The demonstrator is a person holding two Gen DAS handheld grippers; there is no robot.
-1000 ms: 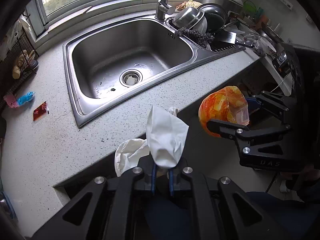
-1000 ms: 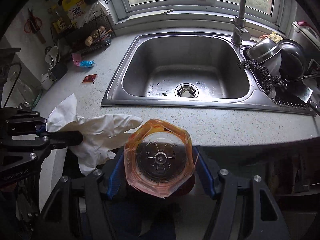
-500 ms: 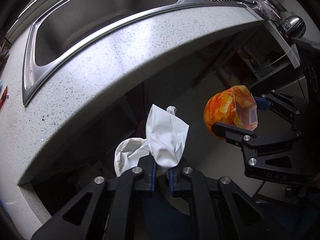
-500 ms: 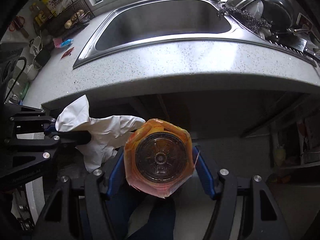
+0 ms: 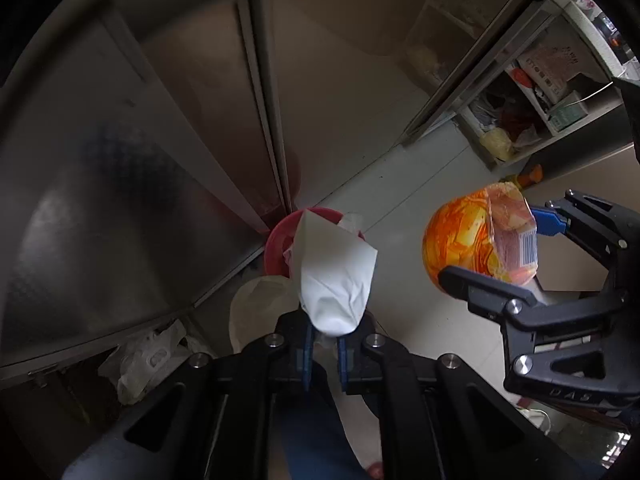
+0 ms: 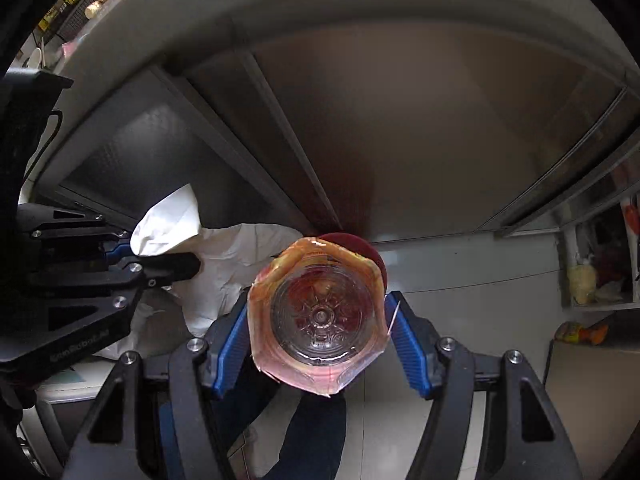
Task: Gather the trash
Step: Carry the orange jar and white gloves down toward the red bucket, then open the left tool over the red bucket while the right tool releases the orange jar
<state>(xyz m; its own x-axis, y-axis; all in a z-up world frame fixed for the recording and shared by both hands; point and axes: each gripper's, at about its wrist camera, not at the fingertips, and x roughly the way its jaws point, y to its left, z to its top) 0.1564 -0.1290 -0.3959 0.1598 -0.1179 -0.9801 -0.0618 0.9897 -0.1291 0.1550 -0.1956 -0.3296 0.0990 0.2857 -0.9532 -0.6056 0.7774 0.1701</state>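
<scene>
Jaws of left gripper (image 5: 323, 346) pinched nearly closed on crumpled white glove (image 5: 334, 276), held low before metal cabinet doors (image 5: 120, 184), directly above red bin (image 5: 276, 248) on tiled floor (image 5: 404, 208). Jaws of right gripper (image 6: 318, 322) spread about halfway, blue pads (image 6: 408, 340) clamped on sides of orange-labelled plastic bottle (image 6: 318, 312), base toward camera, red bin partly hidden behind it. White plastic bag (image 5: 148, 360) on floor by cabinet base, left of glove.
</scene>
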